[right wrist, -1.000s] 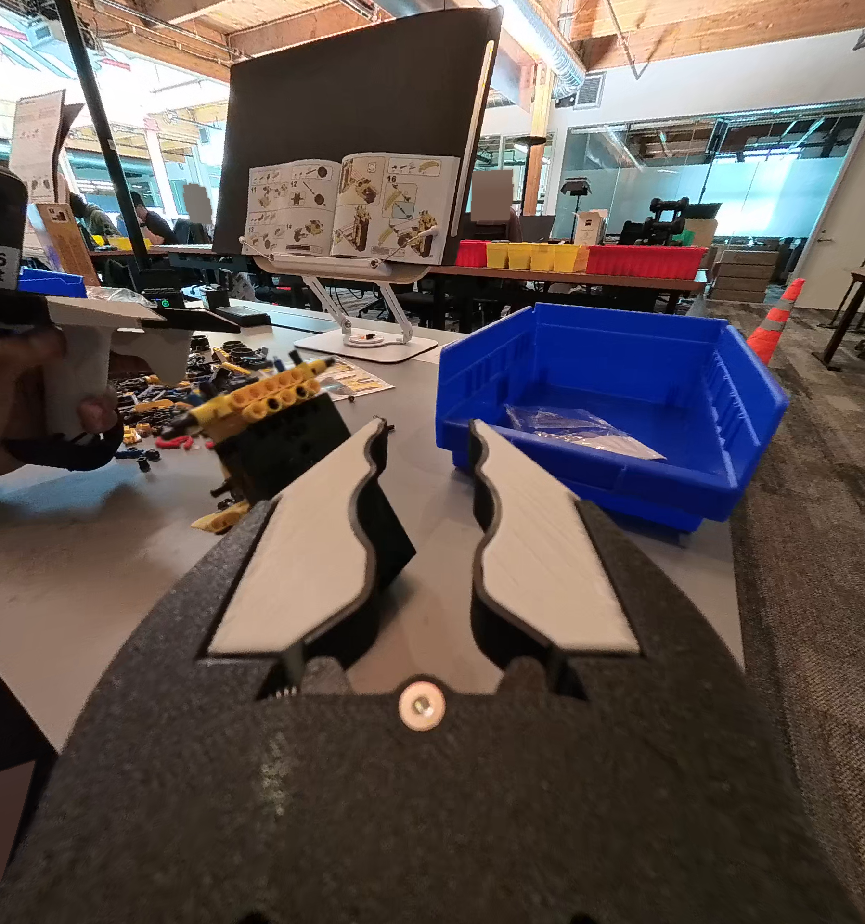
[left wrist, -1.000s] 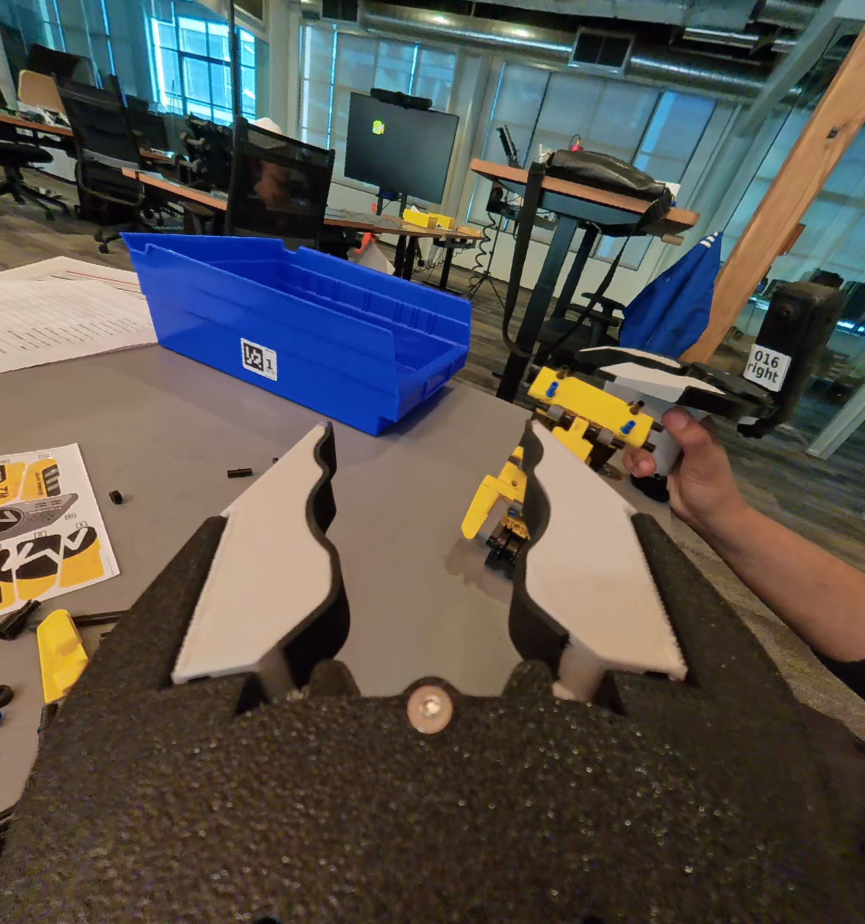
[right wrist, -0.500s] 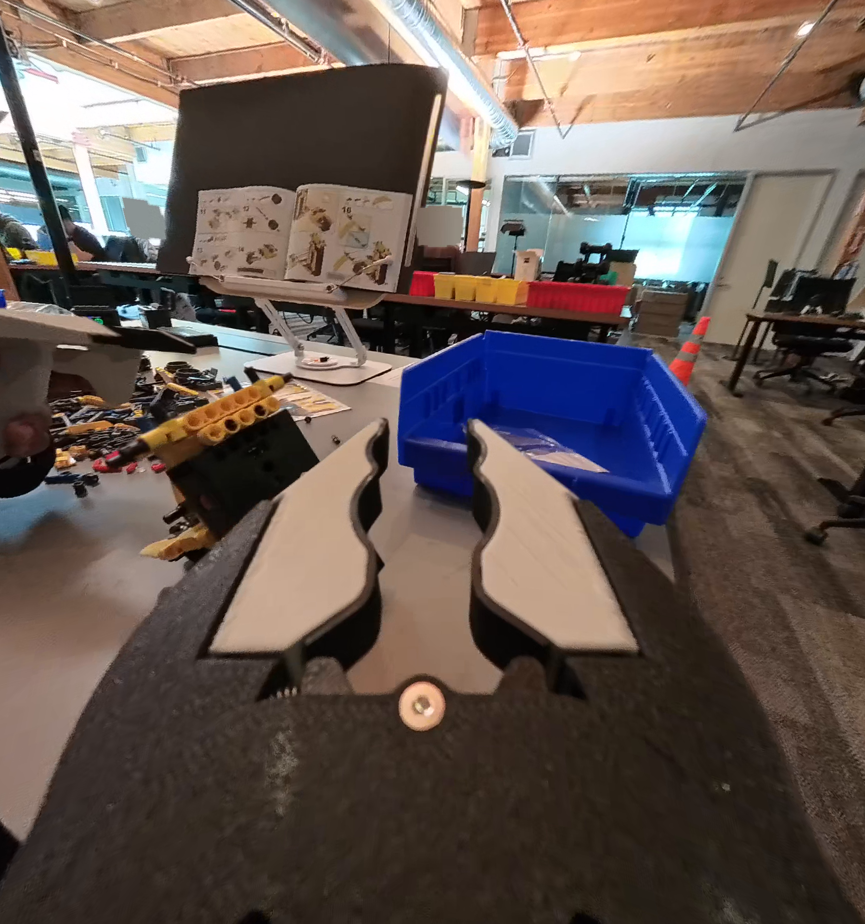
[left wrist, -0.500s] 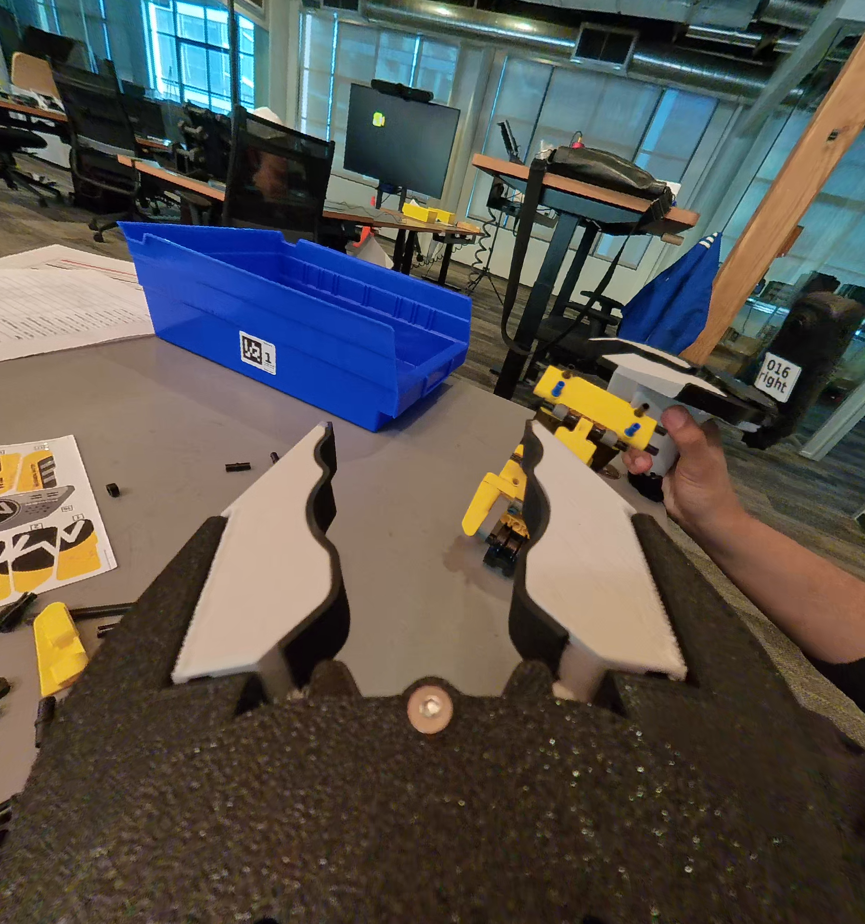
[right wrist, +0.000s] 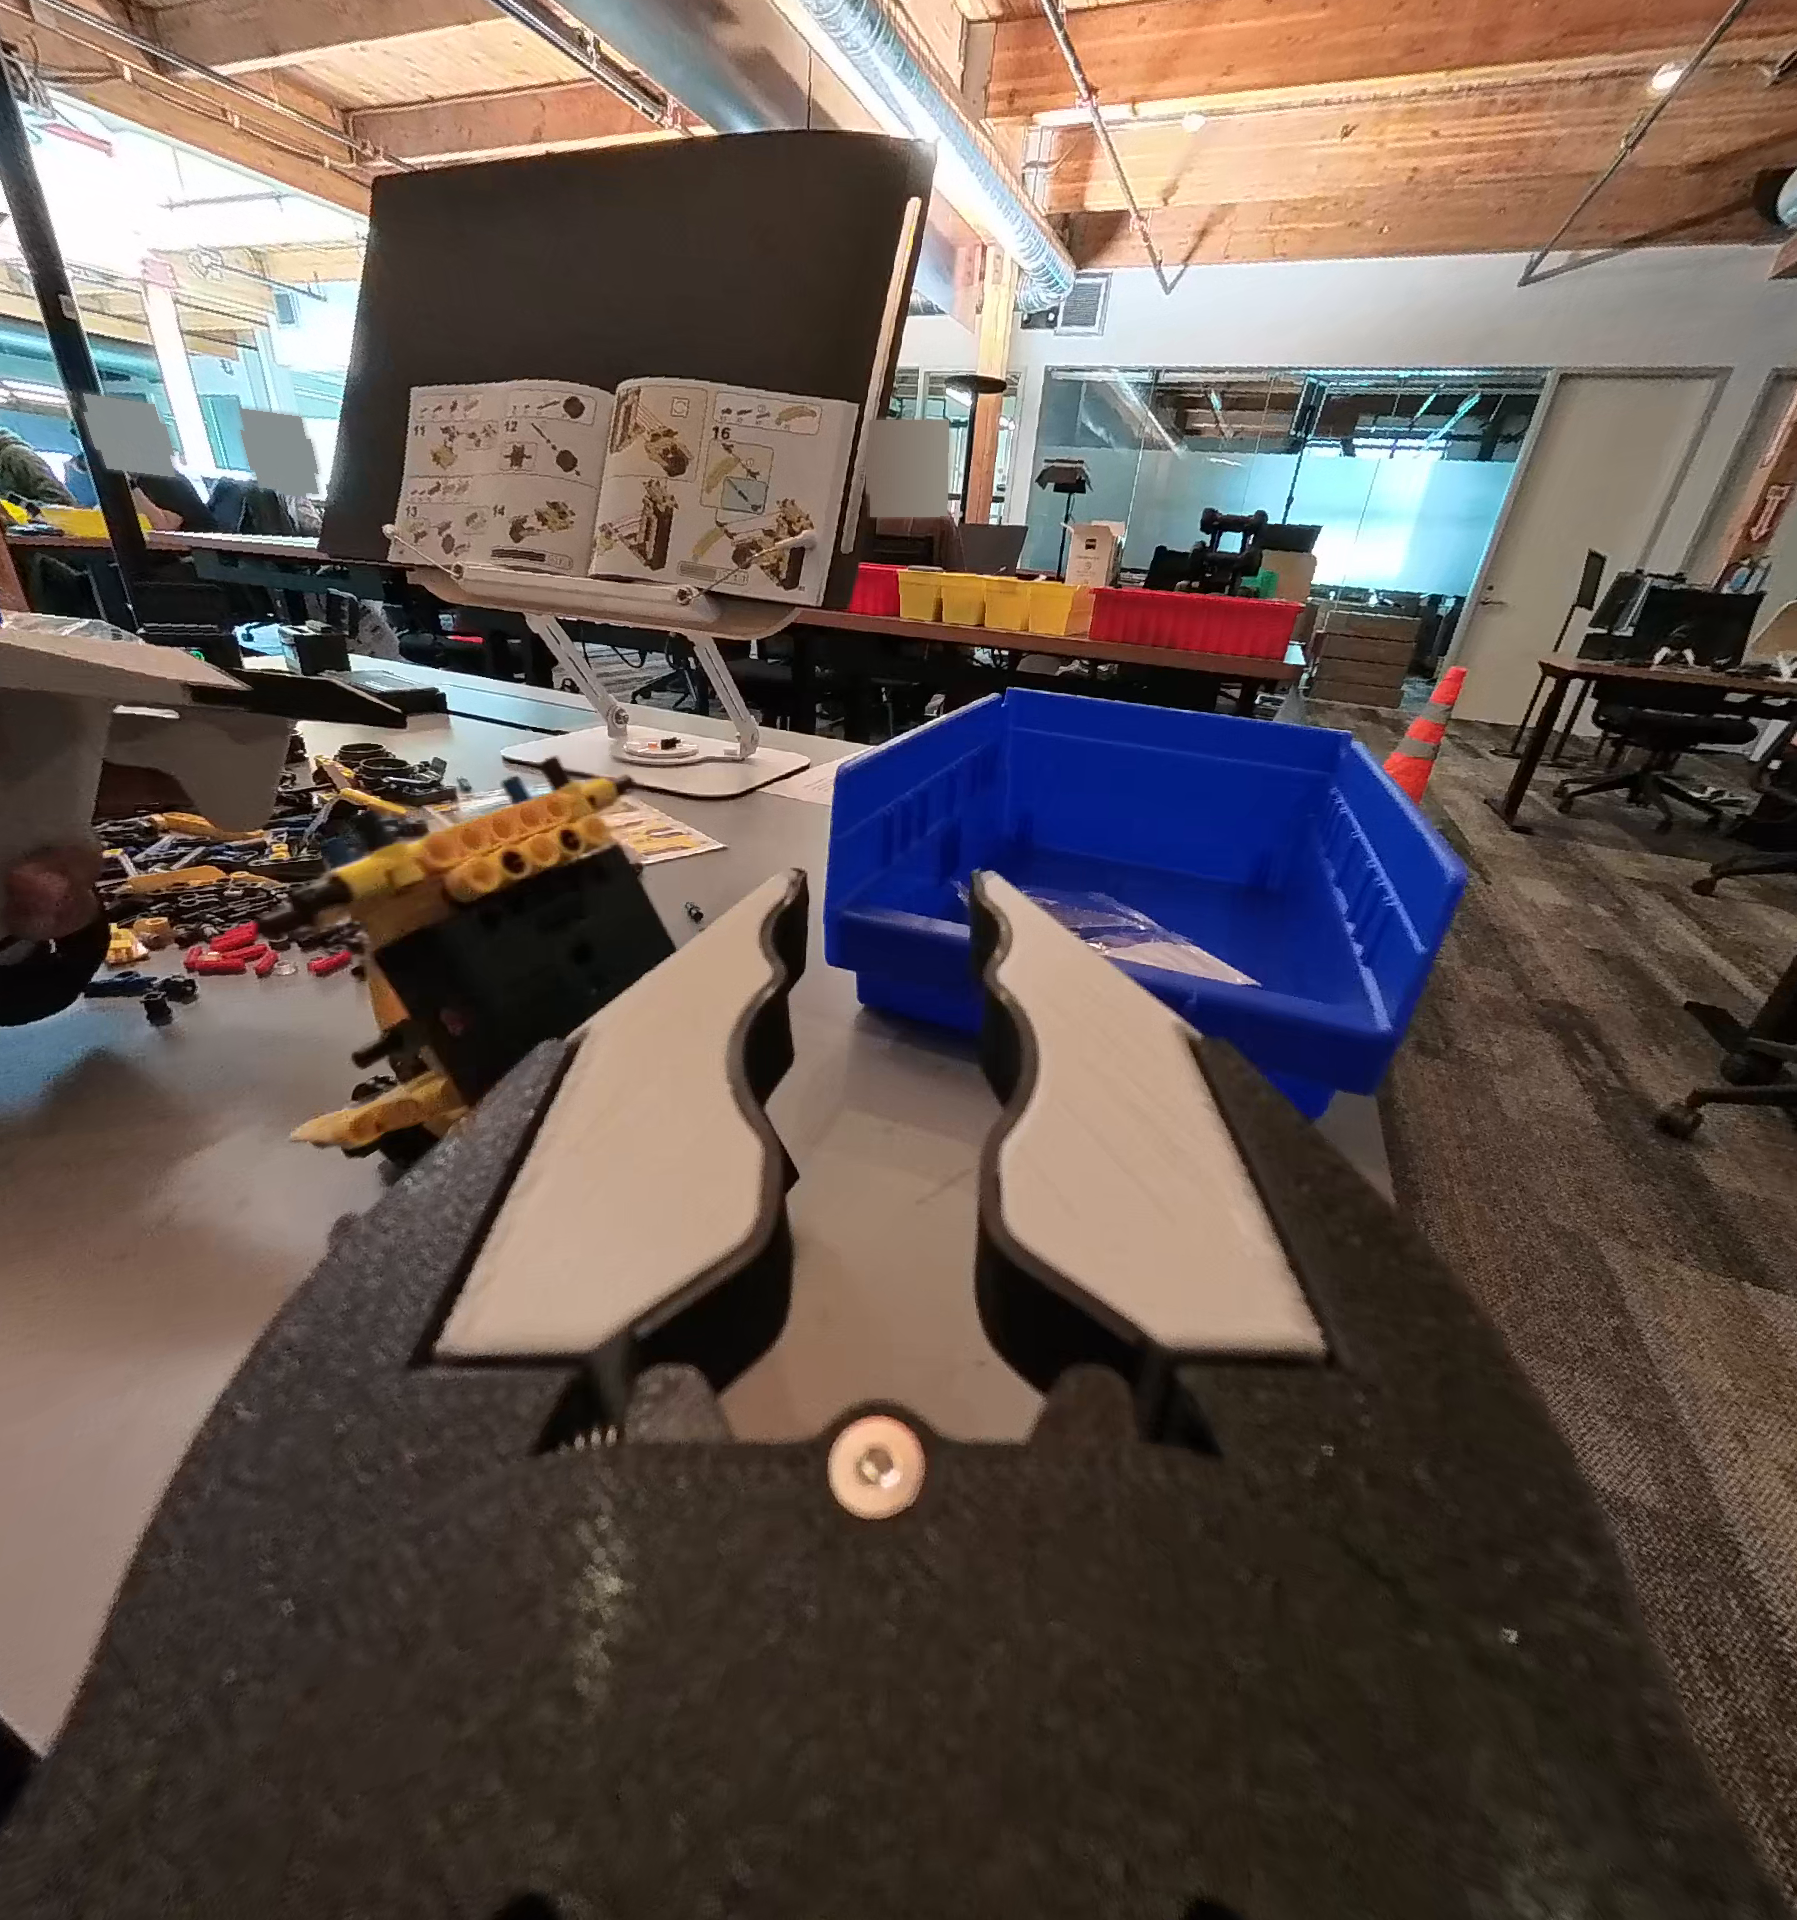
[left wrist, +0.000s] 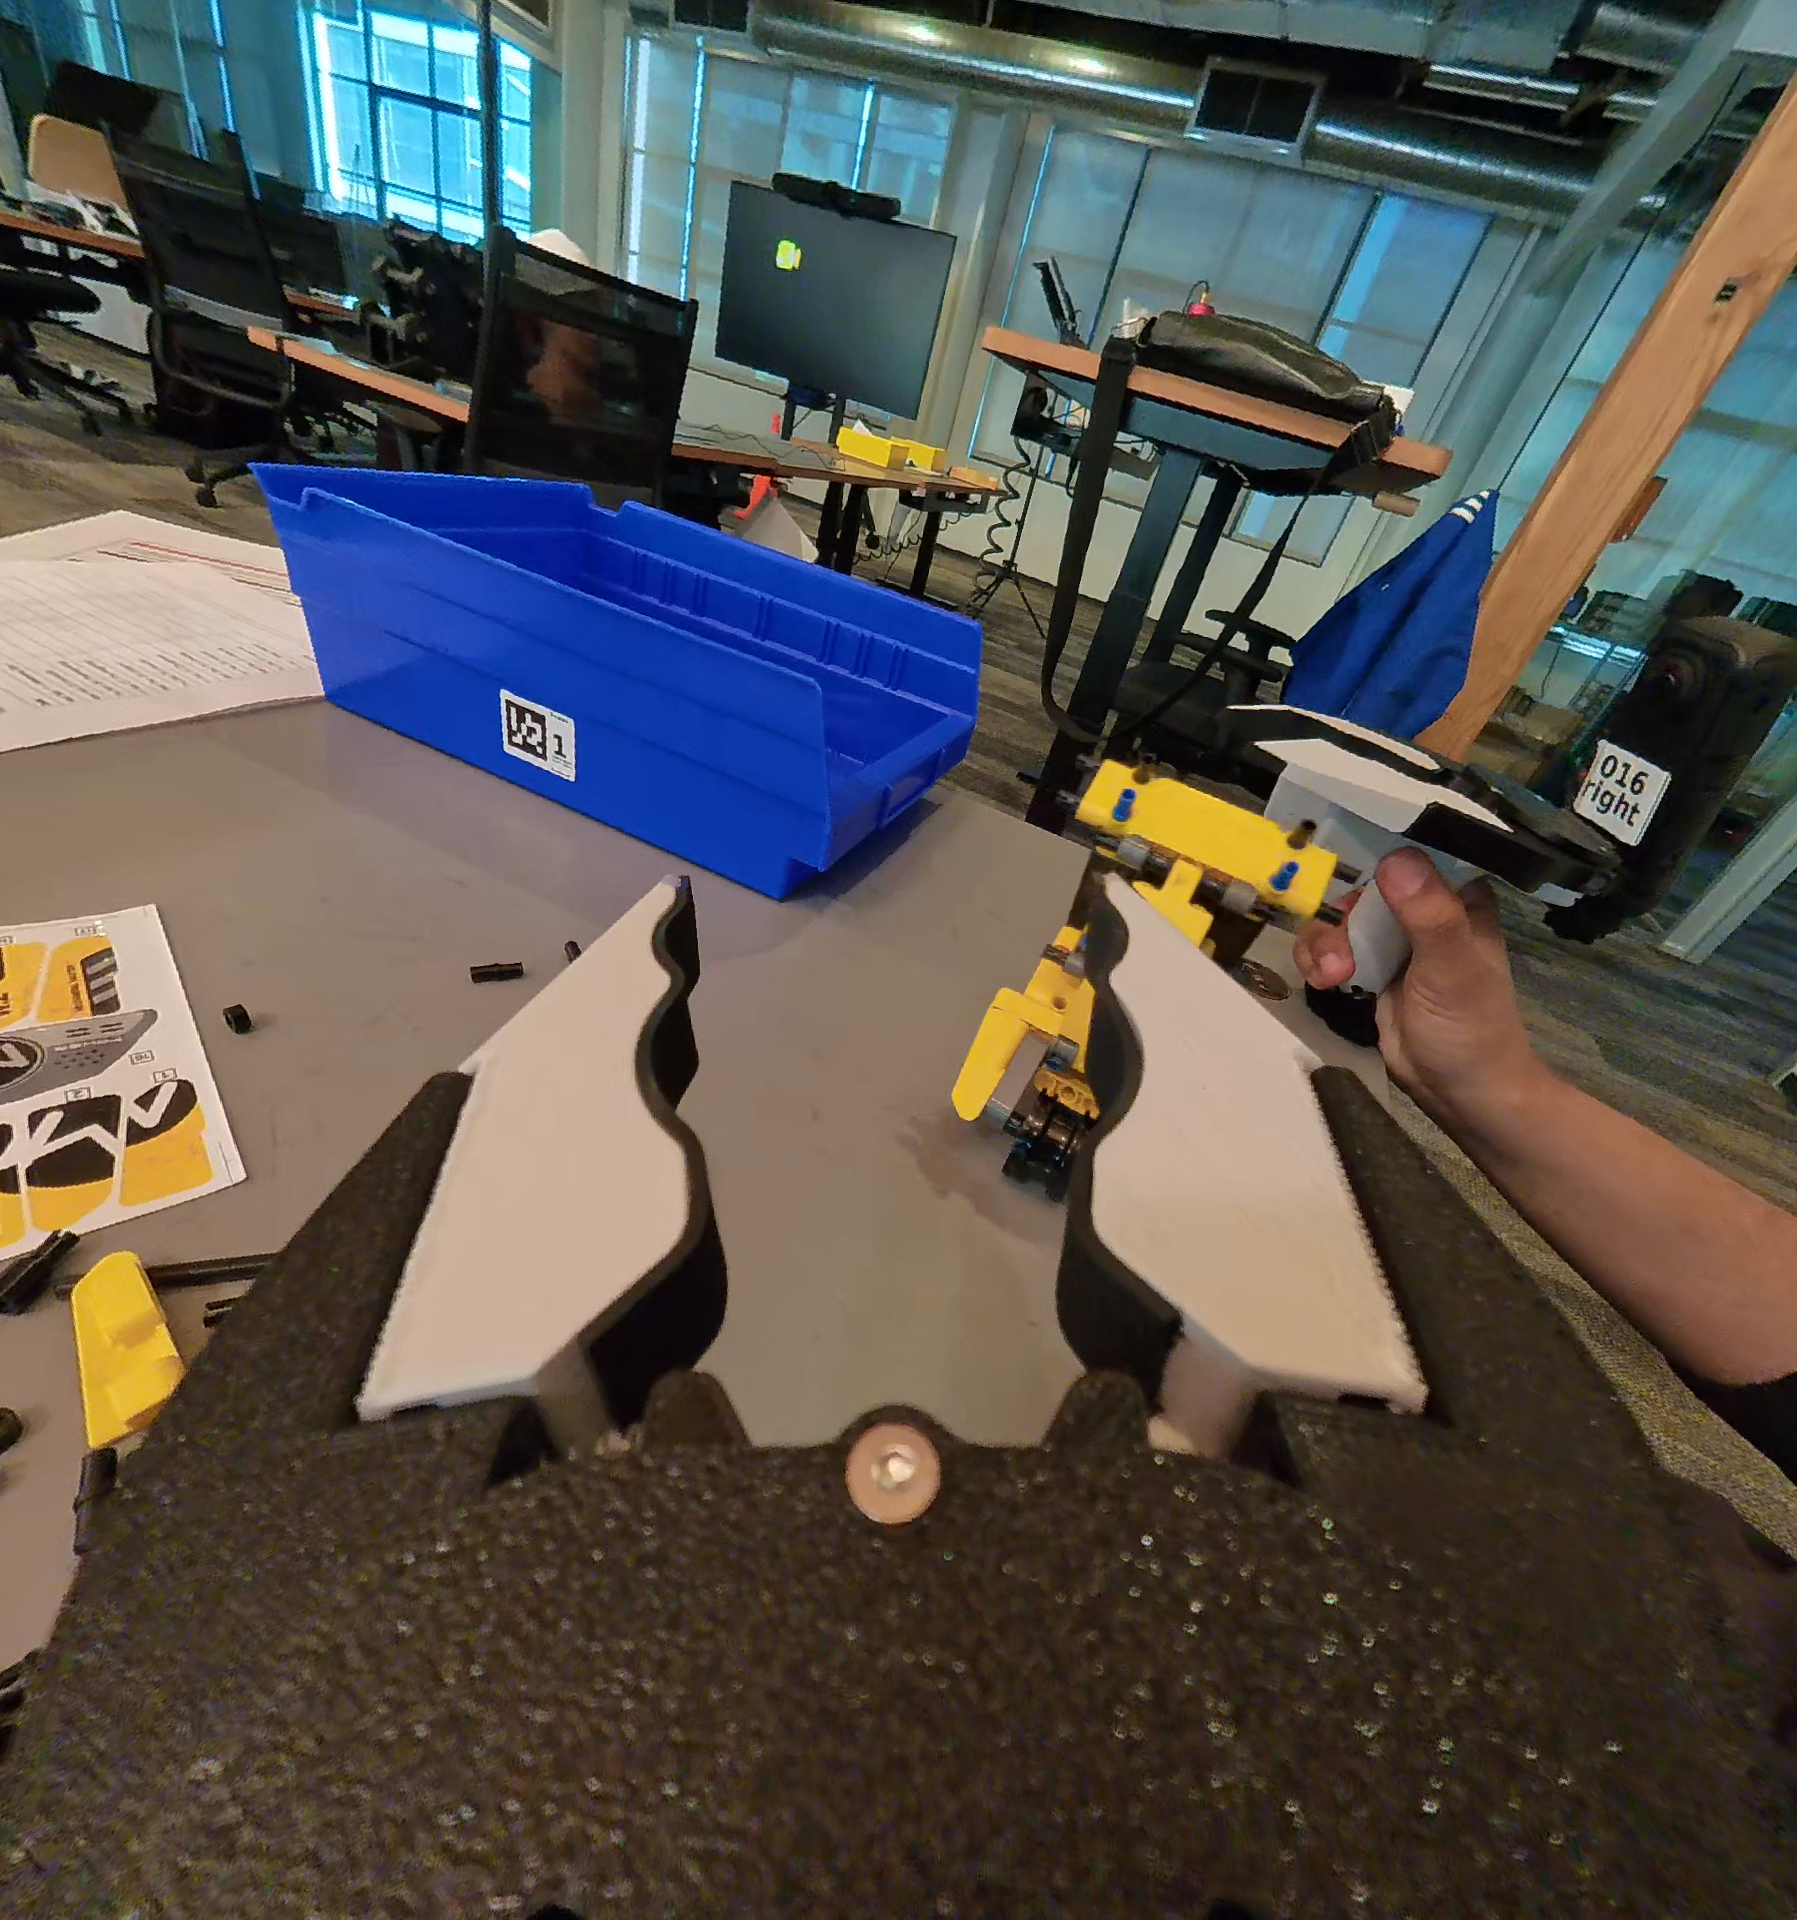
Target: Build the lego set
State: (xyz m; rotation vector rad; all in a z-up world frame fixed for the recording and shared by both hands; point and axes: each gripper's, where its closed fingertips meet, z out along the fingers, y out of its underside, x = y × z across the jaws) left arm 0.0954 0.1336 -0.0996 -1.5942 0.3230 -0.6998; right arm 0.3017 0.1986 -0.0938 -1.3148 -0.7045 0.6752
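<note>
Both the left gripper (left wrist: 889, 914) and the right gripper (right wrist: 889, 904) are apart and hold nothing, near the yellow-black brick model (left wrist: 1060, 1029). Only the left wrist view shows the sticker sheet (left wrist: 52, 1081); only the right wrist view shows the instruction booklet (right wrist: 624, 488).

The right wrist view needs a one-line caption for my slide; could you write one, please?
Open right gripper above a grey table, between a yellow-and-black brick model and a blue bin.
</note>
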